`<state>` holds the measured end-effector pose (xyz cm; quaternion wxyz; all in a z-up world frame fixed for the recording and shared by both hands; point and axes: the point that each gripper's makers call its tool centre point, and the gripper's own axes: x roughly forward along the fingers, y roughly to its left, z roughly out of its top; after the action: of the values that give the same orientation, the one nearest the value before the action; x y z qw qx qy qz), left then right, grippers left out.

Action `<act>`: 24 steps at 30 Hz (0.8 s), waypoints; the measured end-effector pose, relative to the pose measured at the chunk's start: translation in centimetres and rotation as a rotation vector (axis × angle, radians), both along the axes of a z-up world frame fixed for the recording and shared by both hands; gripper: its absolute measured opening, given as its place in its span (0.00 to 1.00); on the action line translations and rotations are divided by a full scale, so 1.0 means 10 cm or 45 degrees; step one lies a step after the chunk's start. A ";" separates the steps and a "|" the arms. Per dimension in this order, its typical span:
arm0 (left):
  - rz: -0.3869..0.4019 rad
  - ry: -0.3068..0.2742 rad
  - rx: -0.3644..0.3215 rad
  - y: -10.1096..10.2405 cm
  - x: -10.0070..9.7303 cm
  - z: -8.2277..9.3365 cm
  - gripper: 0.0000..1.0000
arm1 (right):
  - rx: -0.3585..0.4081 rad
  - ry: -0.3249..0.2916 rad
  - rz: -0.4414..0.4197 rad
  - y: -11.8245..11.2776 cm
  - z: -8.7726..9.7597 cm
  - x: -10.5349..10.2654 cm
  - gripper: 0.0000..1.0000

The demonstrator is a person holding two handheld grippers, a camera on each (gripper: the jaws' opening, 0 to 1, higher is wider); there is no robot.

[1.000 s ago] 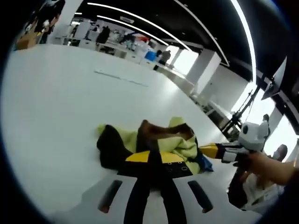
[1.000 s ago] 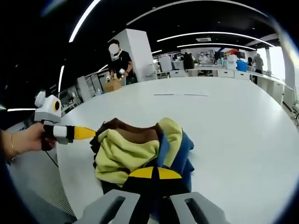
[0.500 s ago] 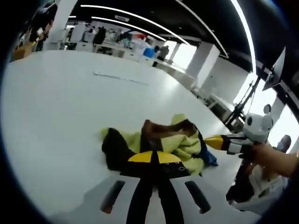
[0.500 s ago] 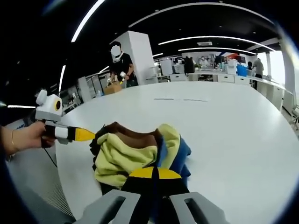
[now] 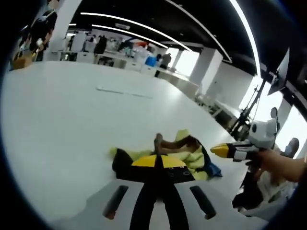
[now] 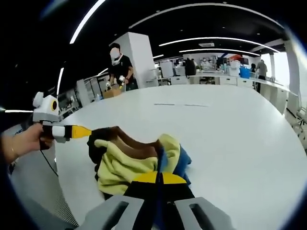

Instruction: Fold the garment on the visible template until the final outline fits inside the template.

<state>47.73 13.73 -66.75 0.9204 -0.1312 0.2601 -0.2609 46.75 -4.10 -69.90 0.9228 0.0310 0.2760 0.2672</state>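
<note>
A crumpled garment [image 5: 184, 152] of yellow-green, brown, black and blue cloth lies bunched on the white table [image 5: 72, 124]. My left gripper [image 5: 156, 161] is shut, and black cloth runs up to its yellow tips. In the right gripper view the left gripper [image 6: 82, 131], held in a hand, touches the garment's raised black edge [image 6: 98, 141]. My right gripper [image 6: 160, 178] is shut with a blue and yellow fold [image 6: 165, 155] rising into its tips. In the left gripper view the right gripper [image 5: 217, 150] meets the garment's blue side.
Faint line marks [image 5: 123, 91] lie farther out on the table, also seen as line marks [image 6: 175, 104]. The table edge [image 6: 64, 191] runs close to the garment on the left gripper's side. A person in black [image 6: 117, 67] stands by a box at the far end.
The garment looks smaller and more bunched in the left gripper view. In the right gripper view its black edge has risen toward the left gripper's tip. Both cameras have shifted slightly.
</note>
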 end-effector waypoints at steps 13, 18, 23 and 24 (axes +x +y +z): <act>0.008 0.003 0.003 0.02 0.00 -0.02 0.00 | -0.001 0.065 -0.013 0.04 -0.18 0.01 0.03; 0.009 -0.004 0.005 0.02 0.01 -0.01 0.00 | 0.002 0.077 -0.005 0.05 -0.21 0.00 0.00; 0.008 -0.021 0.005 0.04 0.02 0.04 0.00 | -0.012 0.041 0.012 0.06 -0.13 0.01 0.00; 0.009 -0.025 0.007 0.04 0.03 0.06 0.00 | -0.007 0.031 0.013 0.06 -0.10 0.02 0.00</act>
<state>48.00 14.17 -66.16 0.9242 -0.1270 0.2511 -0.2583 46.93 -3.52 -70.89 0.9180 0.0303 0.2882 0.2707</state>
